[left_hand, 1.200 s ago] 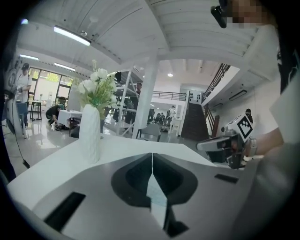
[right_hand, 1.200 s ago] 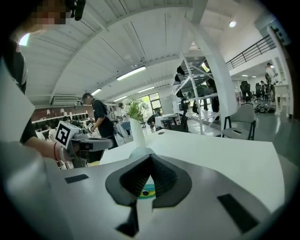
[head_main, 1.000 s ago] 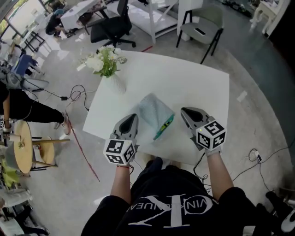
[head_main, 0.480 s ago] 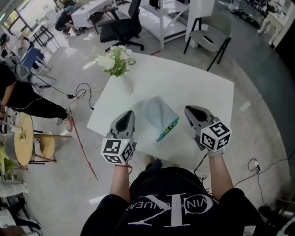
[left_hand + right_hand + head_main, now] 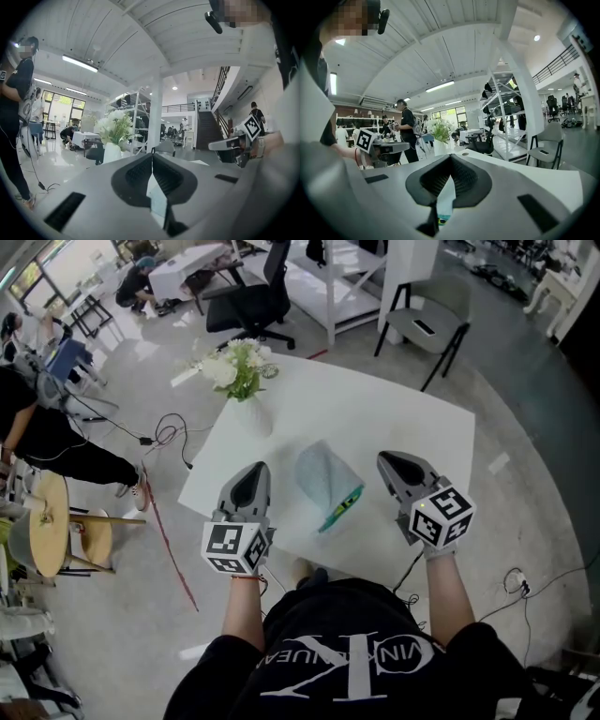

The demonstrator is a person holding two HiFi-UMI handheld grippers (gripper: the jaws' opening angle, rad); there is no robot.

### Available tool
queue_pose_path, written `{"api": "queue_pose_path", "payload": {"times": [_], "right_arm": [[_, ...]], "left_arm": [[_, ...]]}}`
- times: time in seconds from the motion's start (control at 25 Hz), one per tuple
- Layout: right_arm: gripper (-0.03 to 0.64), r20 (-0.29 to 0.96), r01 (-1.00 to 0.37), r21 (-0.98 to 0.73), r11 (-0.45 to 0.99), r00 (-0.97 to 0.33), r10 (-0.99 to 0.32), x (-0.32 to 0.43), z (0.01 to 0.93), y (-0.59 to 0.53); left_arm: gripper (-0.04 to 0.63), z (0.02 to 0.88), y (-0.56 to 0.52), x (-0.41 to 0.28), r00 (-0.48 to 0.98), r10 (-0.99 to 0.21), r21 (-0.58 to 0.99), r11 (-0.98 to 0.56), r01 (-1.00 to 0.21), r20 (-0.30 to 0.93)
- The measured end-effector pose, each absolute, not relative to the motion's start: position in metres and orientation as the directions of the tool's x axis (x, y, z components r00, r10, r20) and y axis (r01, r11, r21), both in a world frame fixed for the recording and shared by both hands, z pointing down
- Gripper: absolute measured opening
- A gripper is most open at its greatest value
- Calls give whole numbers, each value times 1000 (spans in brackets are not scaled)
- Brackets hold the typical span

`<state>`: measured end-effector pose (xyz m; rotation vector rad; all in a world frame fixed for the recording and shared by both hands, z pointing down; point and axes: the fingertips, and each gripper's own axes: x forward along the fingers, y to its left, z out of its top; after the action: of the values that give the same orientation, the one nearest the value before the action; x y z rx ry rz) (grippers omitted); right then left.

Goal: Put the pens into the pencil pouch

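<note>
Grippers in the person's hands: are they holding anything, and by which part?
Nothing is held. The left gripper and right gripper are both shut and empty; the pencil pouch lies on the table between them.

The pencil pouch [image 5: 323,472] lies on the table [image 5: 412,427] toward its near edge, the vase of flowers [image 5: 242,385] behind it at the far left corner — an office chair [image 5: 251,304] beyond the table.
</note>
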<state>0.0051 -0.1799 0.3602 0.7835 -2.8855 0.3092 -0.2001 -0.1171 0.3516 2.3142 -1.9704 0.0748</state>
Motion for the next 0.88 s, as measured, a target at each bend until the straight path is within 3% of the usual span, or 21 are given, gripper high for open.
{"api": "queue_pose_path", "payload": {"times": [0.88], "right_arm": [[8, 145, -505, -155, 849, -862, -486, 7, 350, -178]], "left_arm": [[6, 337, -114, -206, 116, -992, 29, -115, -993, 54]]}}
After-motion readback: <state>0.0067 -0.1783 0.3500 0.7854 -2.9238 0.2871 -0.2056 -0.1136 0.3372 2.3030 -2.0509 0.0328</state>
